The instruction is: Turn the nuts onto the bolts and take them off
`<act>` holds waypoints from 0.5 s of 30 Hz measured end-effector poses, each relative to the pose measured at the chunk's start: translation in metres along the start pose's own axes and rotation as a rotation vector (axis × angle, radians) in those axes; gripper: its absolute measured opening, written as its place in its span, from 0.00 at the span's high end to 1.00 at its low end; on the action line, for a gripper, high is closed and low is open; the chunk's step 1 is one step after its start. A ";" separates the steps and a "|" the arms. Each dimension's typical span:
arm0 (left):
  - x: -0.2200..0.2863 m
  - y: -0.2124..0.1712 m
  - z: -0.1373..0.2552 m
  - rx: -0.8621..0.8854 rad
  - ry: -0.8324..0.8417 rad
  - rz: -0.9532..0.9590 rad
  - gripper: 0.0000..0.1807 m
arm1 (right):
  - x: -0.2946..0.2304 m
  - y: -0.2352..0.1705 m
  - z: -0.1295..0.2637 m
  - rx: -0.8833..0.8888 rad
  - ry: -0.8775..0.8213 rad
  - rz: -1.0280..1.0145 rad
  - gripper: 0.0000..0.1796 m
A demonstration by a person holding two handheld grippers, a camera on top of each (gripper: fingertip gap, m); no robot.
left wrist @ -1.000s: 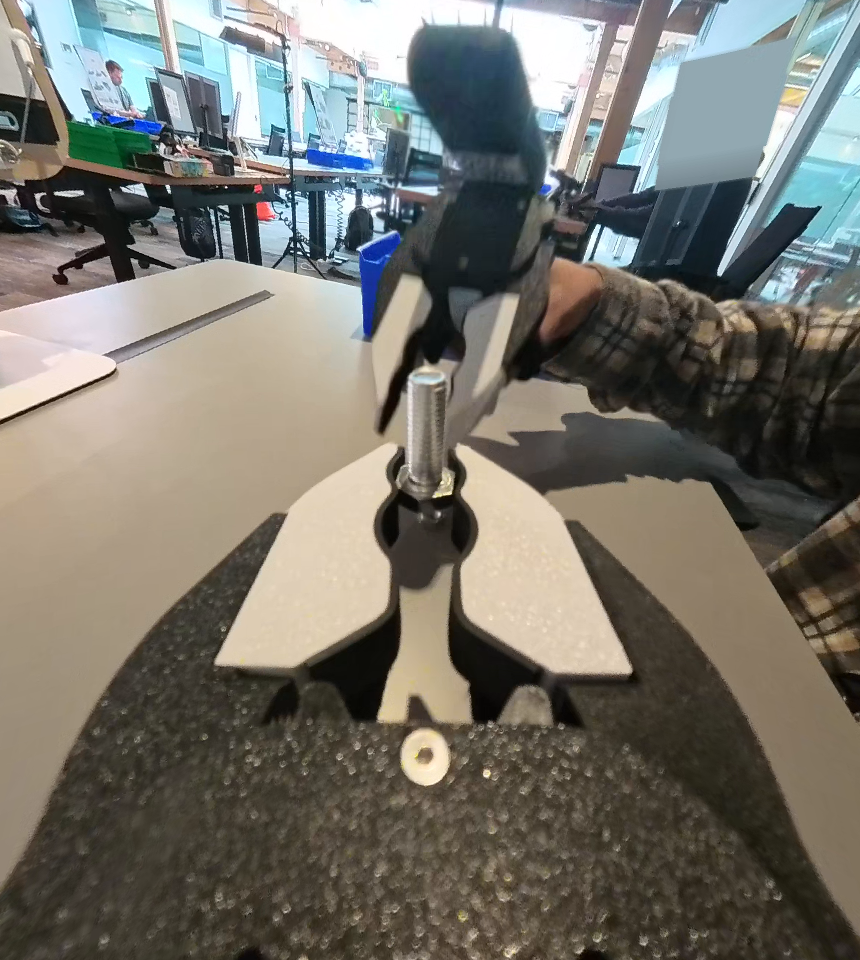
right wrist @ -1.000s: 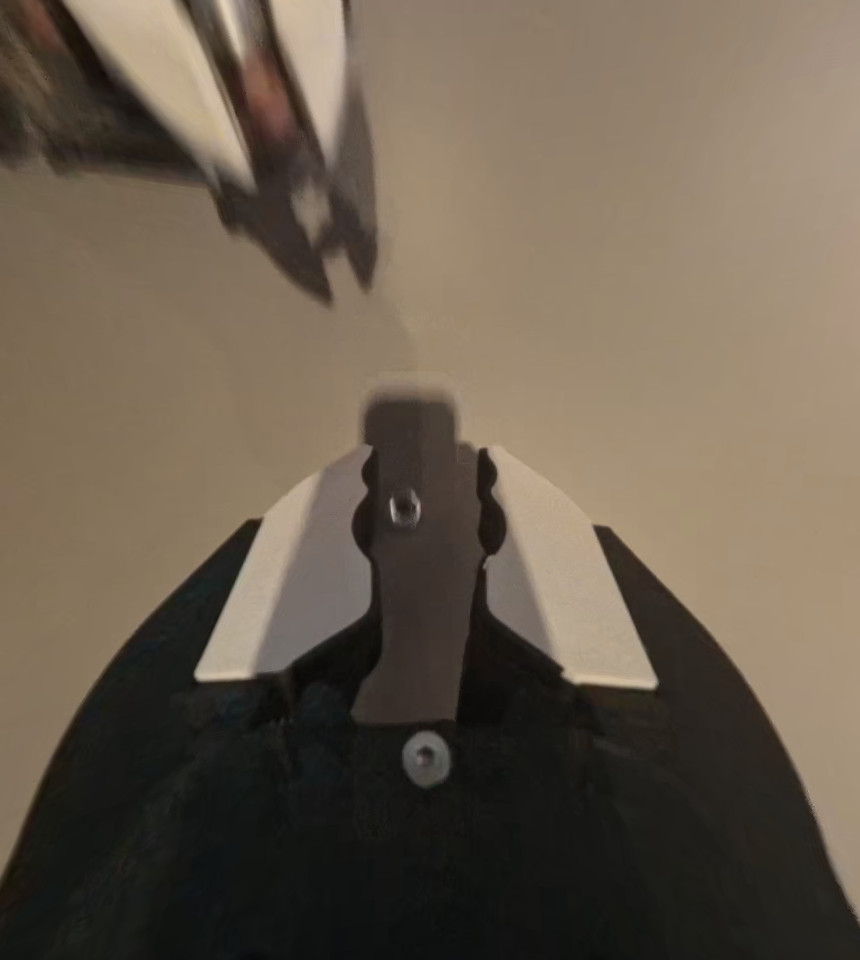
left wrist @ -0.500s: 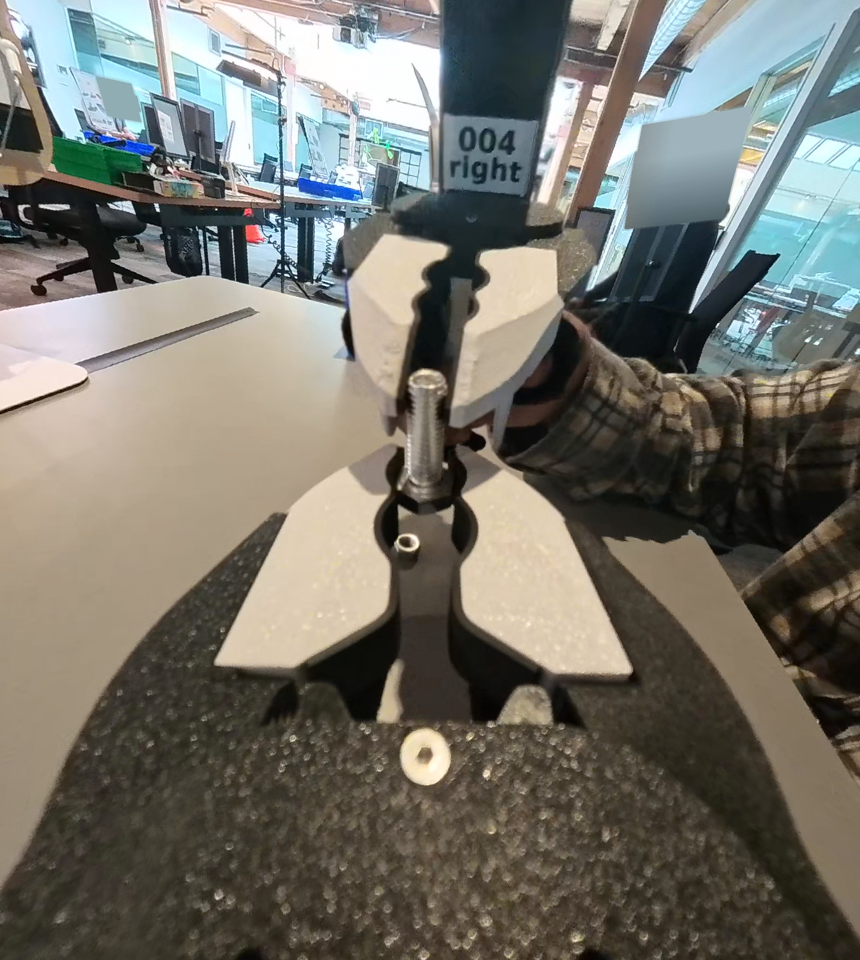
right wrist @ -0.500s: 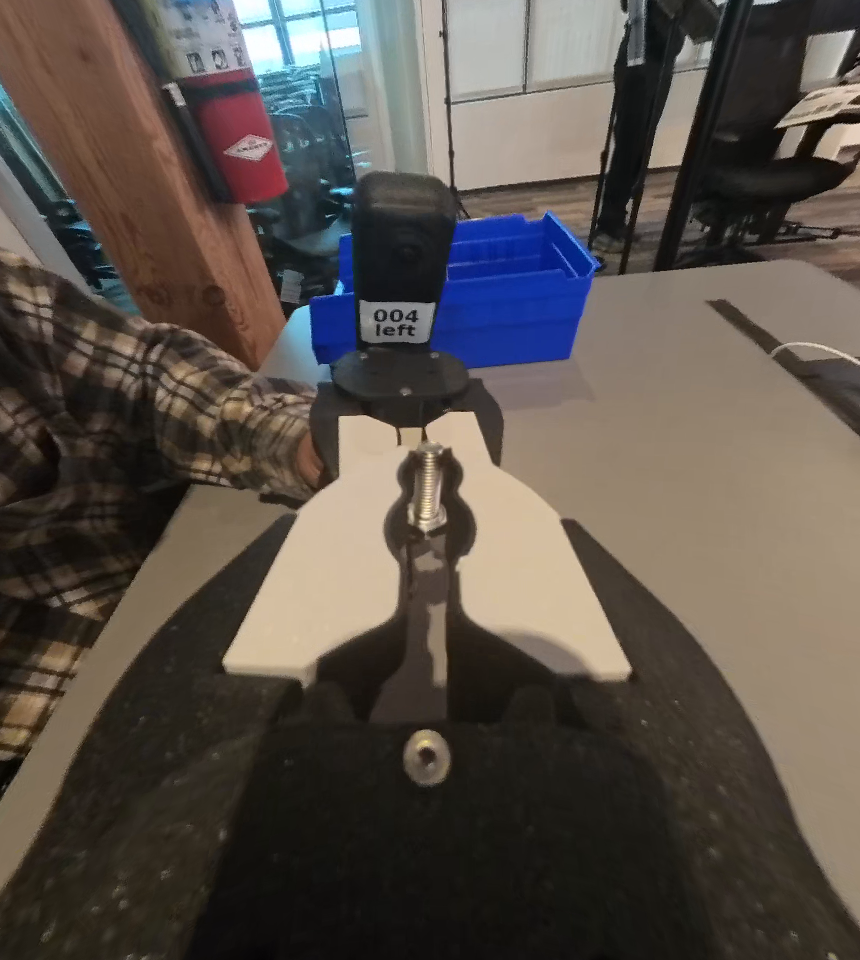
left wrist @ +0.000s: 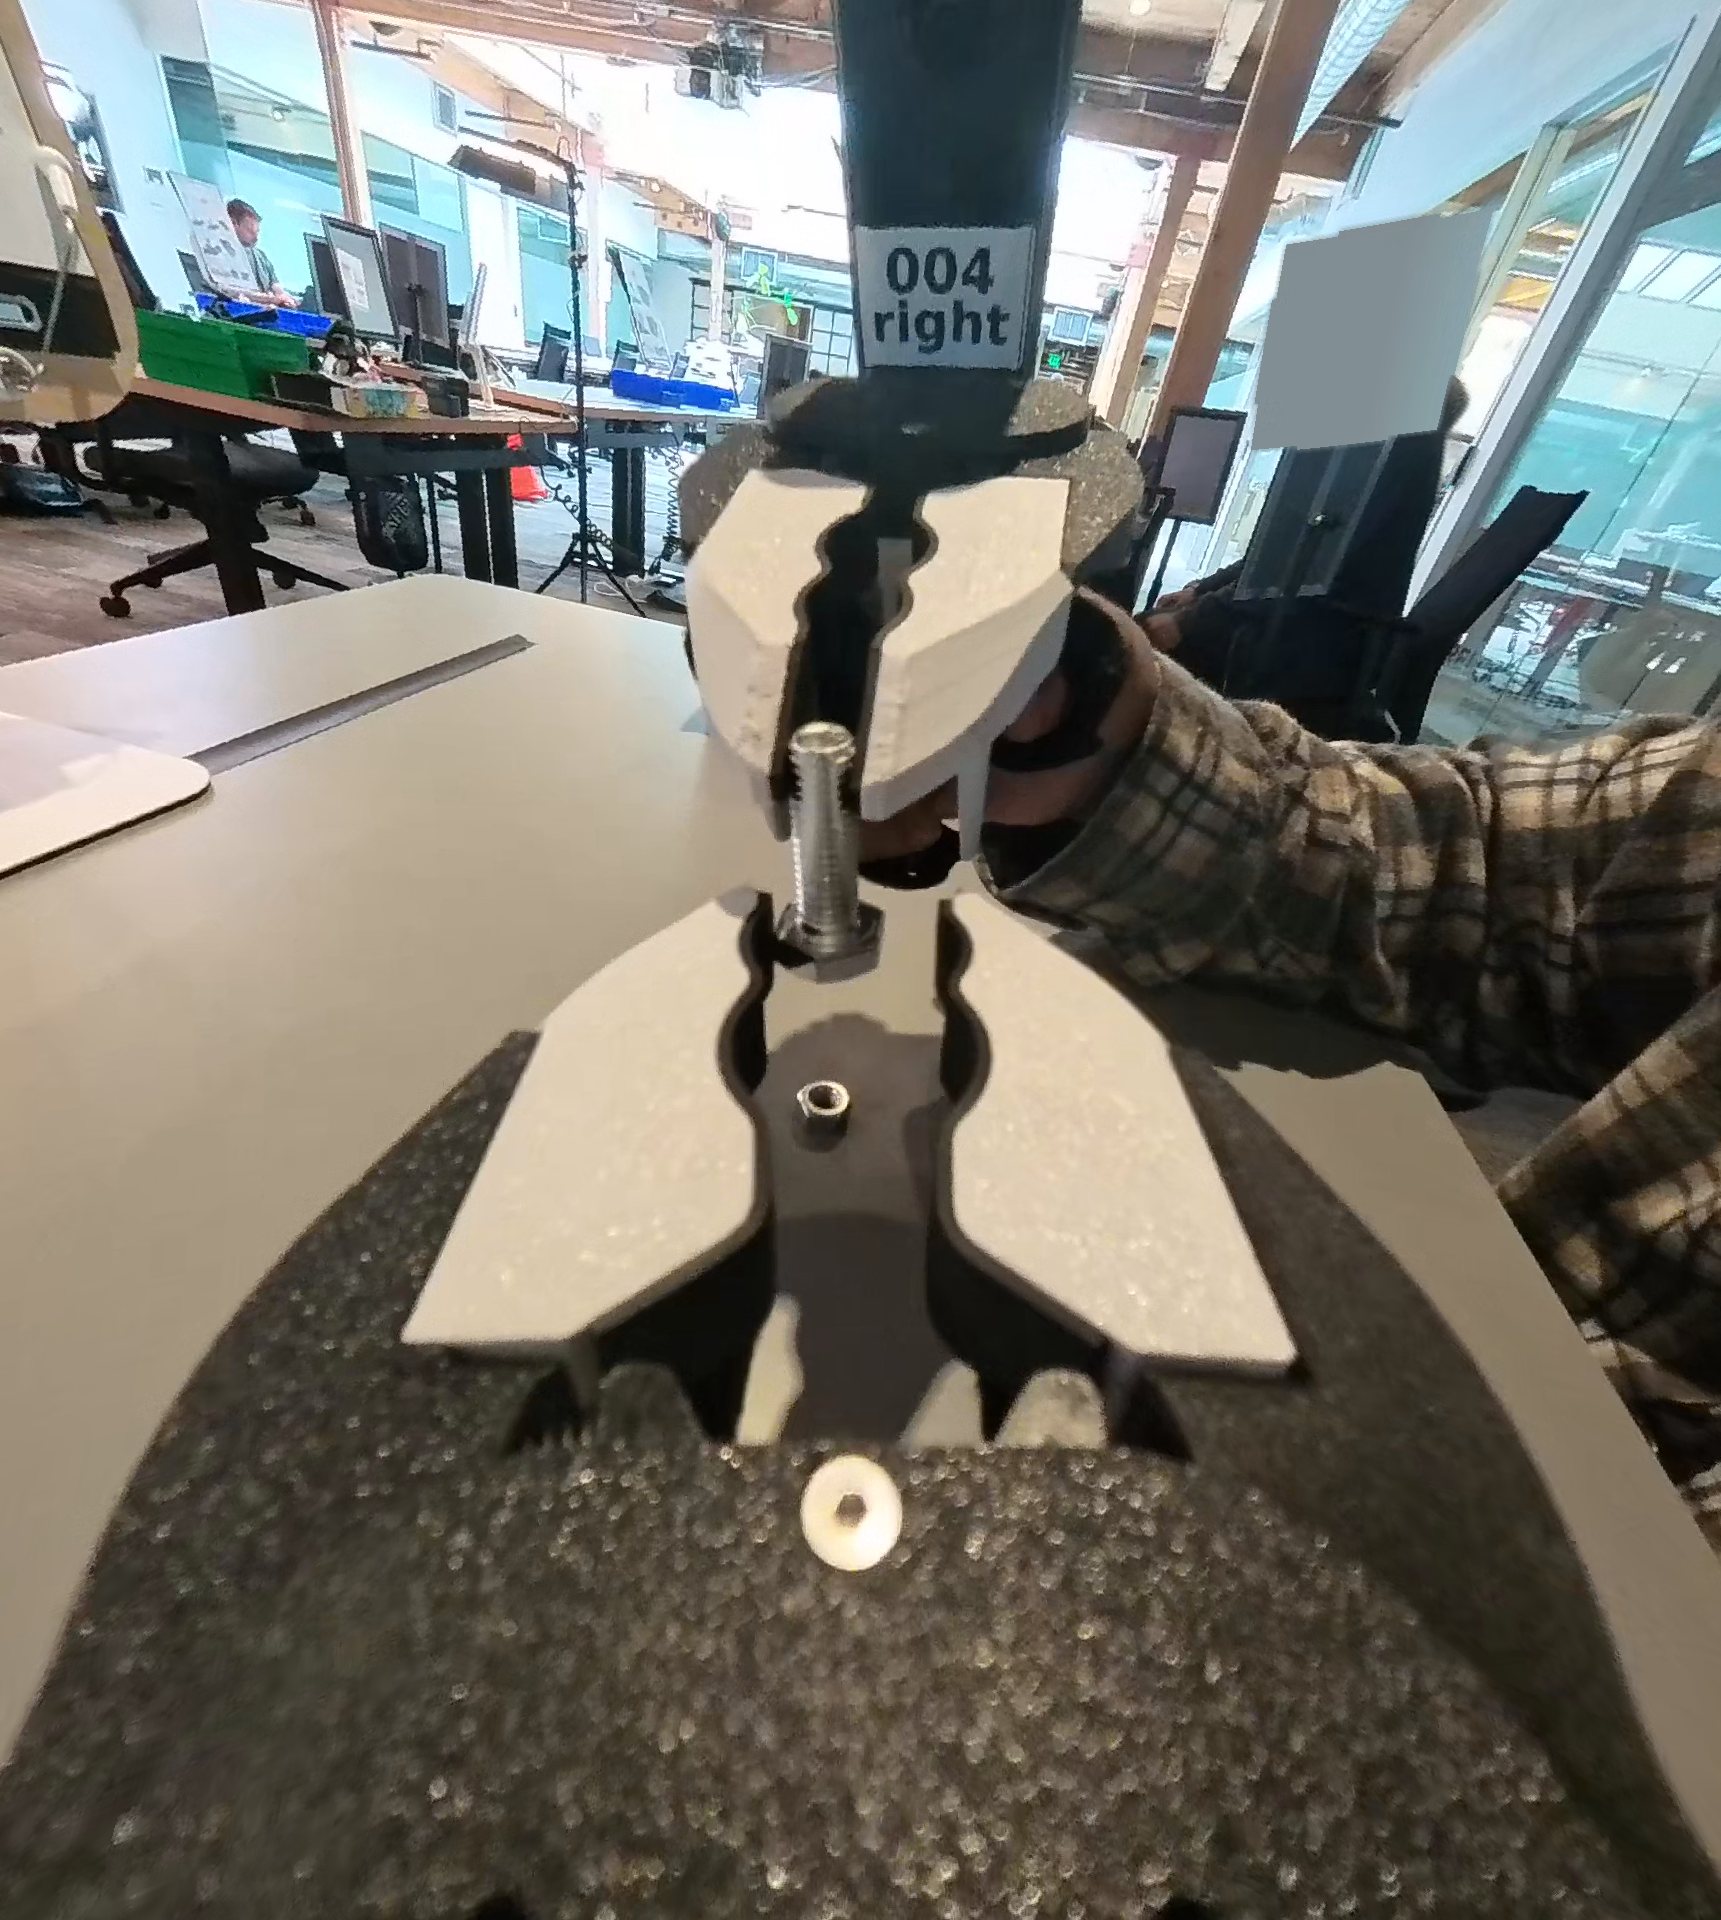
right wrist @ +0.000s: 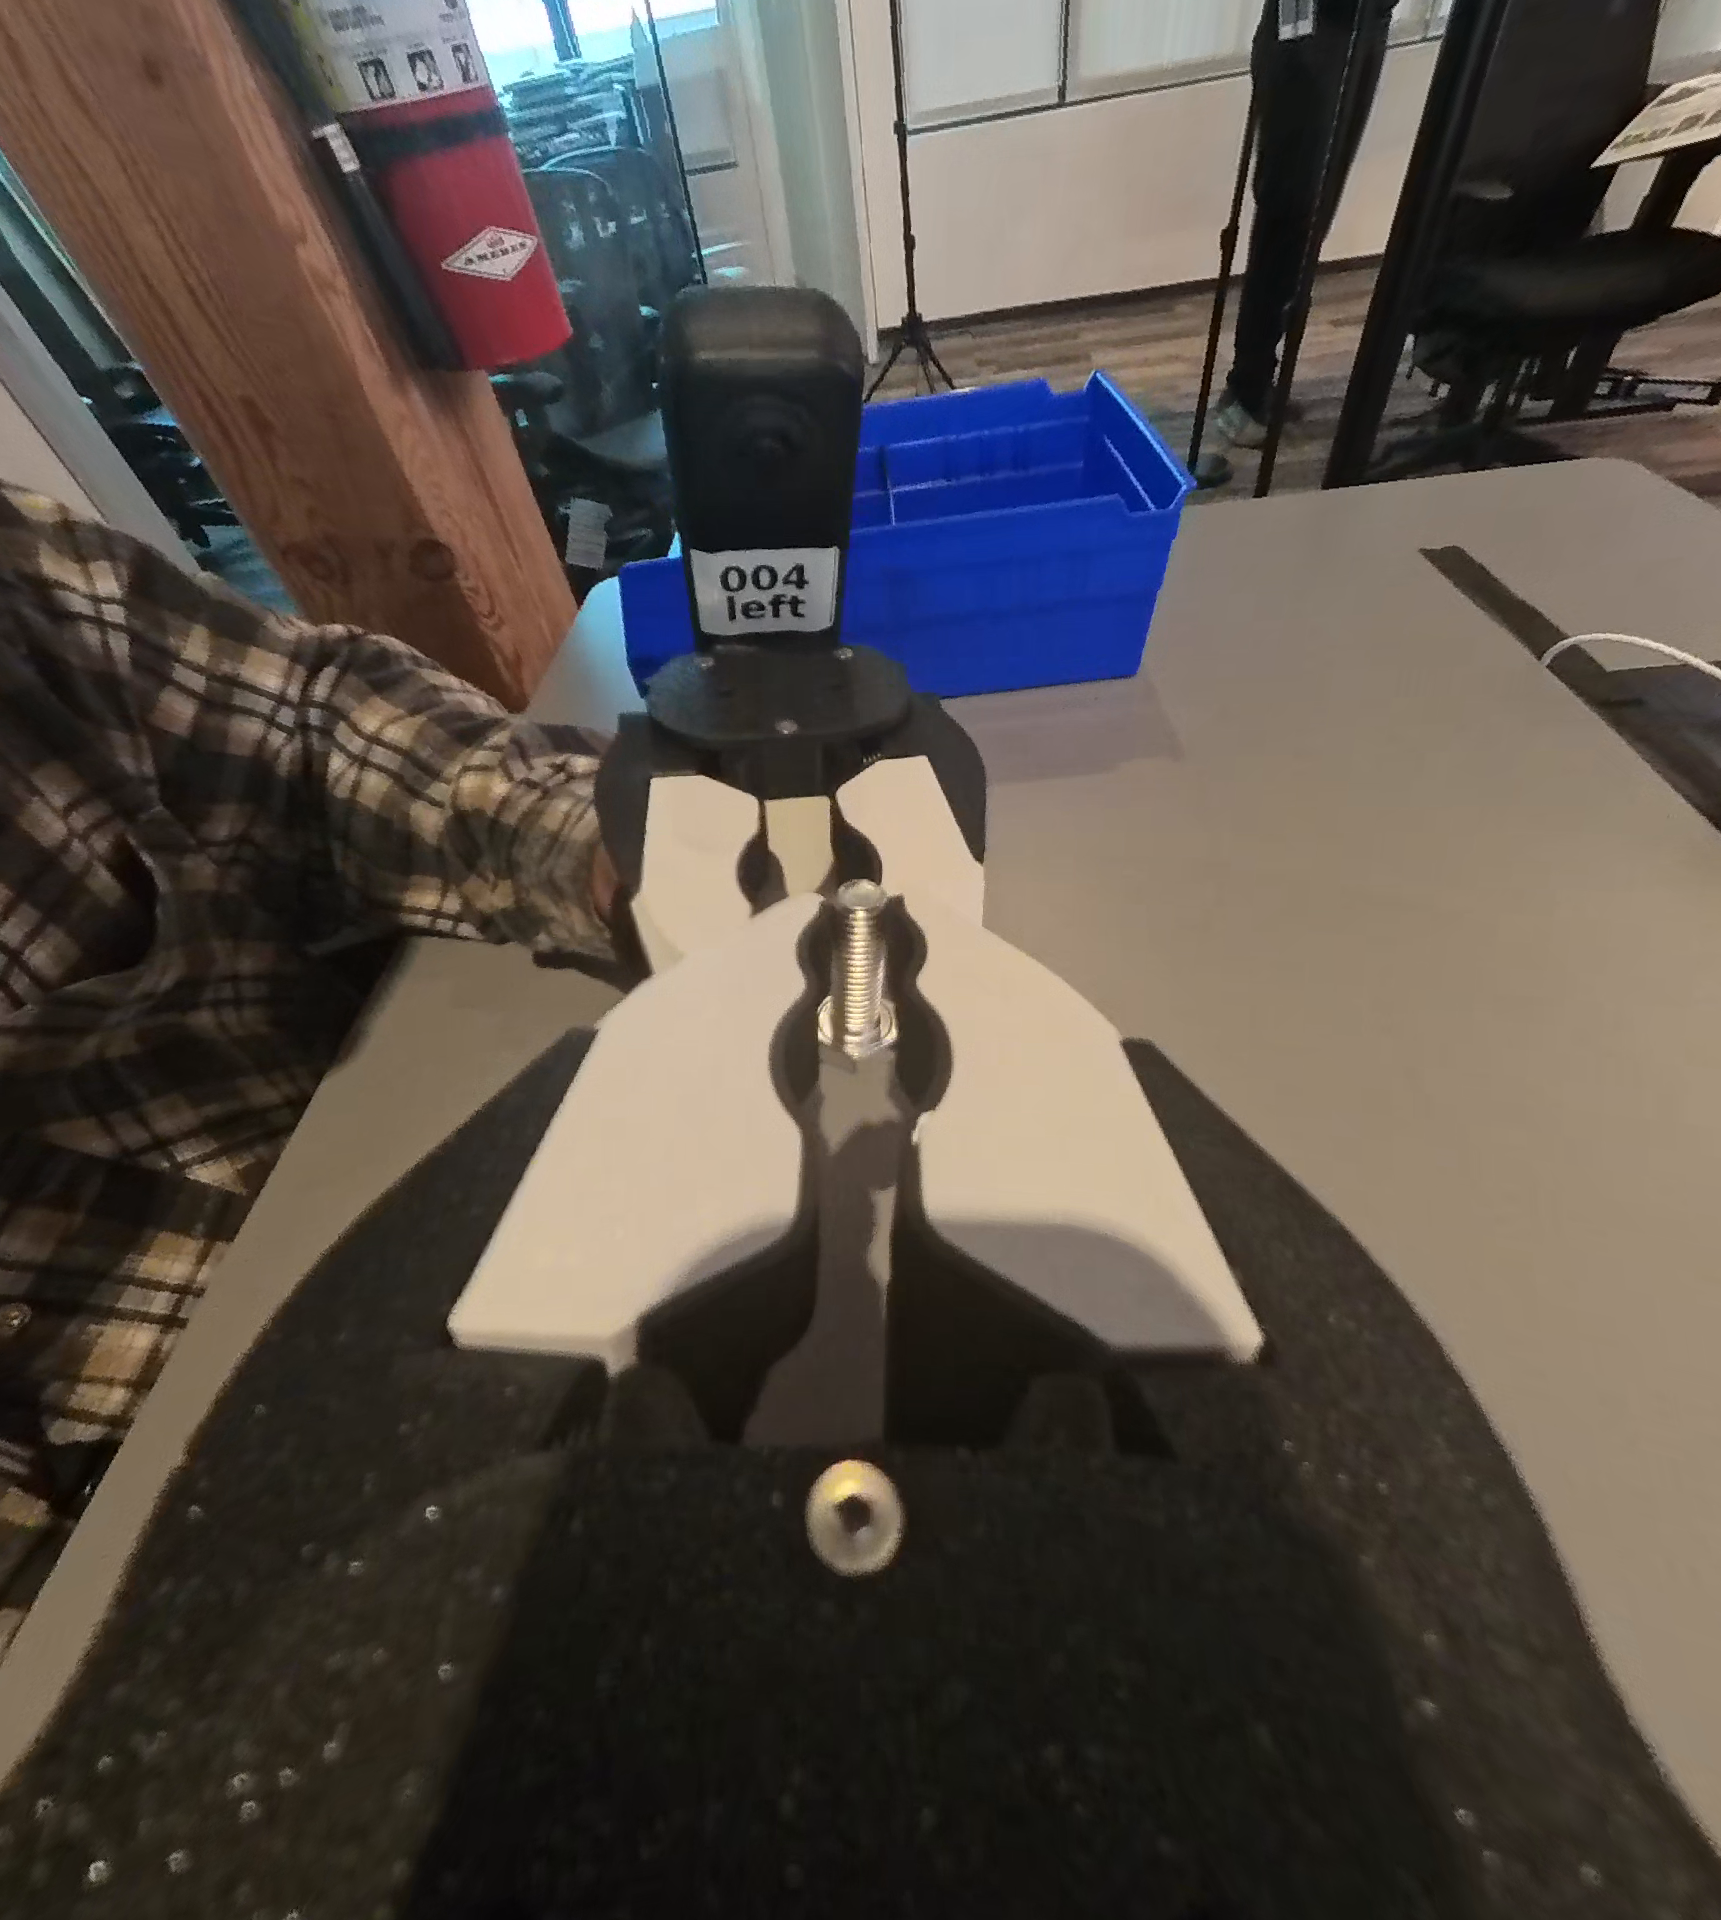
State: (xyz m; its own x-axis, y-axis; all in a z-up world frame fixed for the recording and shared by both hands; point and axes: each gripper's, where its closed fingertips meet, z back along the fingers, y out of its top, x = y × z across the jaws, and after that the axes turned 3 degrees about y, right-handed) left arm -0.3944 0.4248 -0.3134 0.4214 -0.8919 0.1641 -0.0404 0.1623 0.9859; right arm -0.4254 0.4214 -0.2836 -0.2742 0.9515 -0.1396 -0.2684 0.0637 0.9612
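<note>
Basically, light stiff steel bolt [left wrist: 820,831] stands head-down on surface [left wrist: 212,987], small slick nut [left wrist: 825,1107] lies loose between left gripper [left wrist: 840,920] wide fingers [left wrist: 627,1143], best pinched by its flats; right gripper [right wrist: 861,925] fingers [right wrist: 690,1122] narrow around bolt, contact unclear.

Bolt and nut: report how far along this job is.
Done: the bolt stands upright on the table, hex end down, with its threads bare. In hand: nothing is clearly gripped. The left gripper is open around the loose nut, and the right gripper brackets the bolt. Left: pick up the nut, spin it on, then take it off.
</note>
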 end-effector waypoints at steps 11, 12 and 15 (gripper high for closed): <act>-0.002 0.004 0.003 0.004 0.027 -0.007 0.90 | -0.003 0.005 0.000 0.055 0.036 -0.003 0.95; -0.001 0.005 0.003 0.007 0.032 -0.017 0.90 | -0.004 0.007 0.001 0.063 0.042 0.000 0.95; 0.000 0.006 0.004 0.006 0.038 -0.031 0.90 | -0.006 0.008 0.000 0.070 0.046 0.014 0.95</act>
State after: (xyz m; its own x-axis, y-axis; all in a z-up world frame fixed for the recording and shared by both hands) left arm -0.3979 0.4244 -0.3070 0.4563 -0.8800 0.1322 -0.0325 0.1320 0.9907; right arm -0.4257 0.4167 -0.2747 -0.3198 0.9378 -0.1352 -0.1999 0.0727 0.9771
